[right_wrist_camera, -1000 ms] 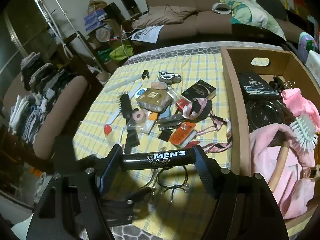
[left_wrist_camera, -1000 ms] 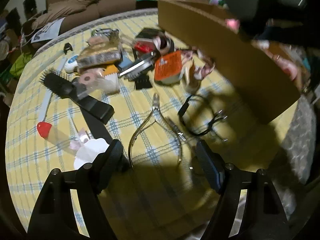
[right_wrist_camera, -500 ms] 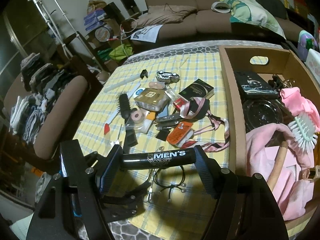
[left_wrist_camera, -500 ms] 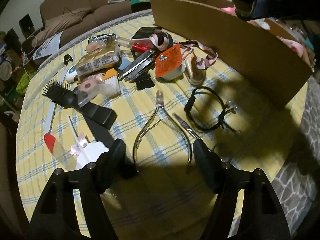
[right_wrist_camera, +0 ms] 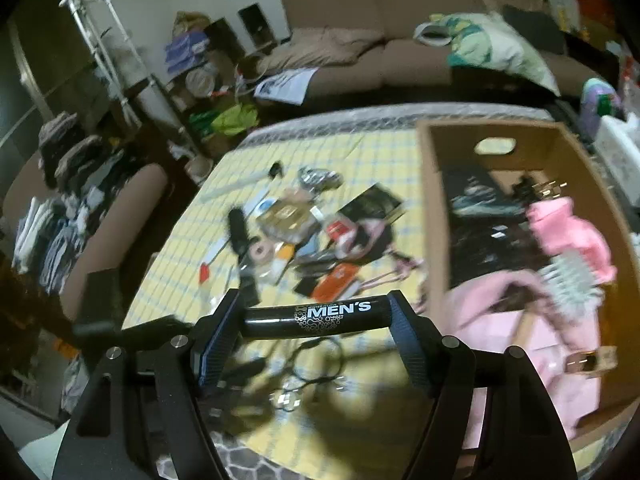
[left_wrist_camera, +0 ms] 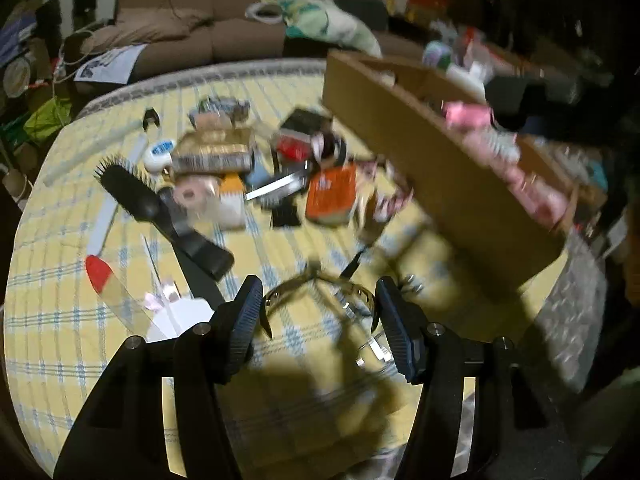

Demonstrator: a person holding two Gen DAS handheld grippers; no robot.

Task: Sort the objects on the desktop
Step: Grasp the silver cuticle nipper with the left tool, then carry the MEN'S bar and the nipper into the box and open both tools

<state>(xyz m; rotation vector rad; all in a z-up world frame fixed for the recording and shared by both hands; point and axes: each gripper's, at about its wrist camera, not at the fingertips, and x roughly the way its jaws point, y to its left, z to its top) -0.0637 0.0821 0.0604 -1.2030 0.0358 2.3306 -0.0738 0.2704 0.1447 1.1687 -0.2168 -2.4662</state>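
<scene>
My left gripper [left_wrist_camera: 316, 312] is closing on a pair of metal nippers [left_wrist_camera: 308, 284]. Their two curved handles lie between the pads and touch them, and the tool sits just above the yellow checked tablecloth [left_wrist_camera: 80, 320]. The picture there is blurred. My right gripper [right_wrist_camera: 316, 316] is shut on a black tube marked MEN'S [right_wrist_camera: 340, 315], held crosswise between the fingers. It hovers over the table's near edge, left of the cardboard box [right_wrist_camera: 430, 208]. That box [left_wrist_camera: 440, 184] holds pink cloth, a white brush and dark items.
A pile of loose items covers the table's middle: a black hairbrush [left_wrist_camera: 128, 188], an orange packet [left_wrist_camera: 332, 192], a red-tipped file [left_wrist_camera: 100, 276] and a black cable [right_wrist_camera: 316, 364]. A brown sofa [right_wrist_camera: 380, 60] stands behind. Stacked clothes fill the left.
The left fingers have narrowed around the nippers and lifted, and the nippers now sit closer between them. The right gripper has drifted a little, with the tube still in it.
</scene>
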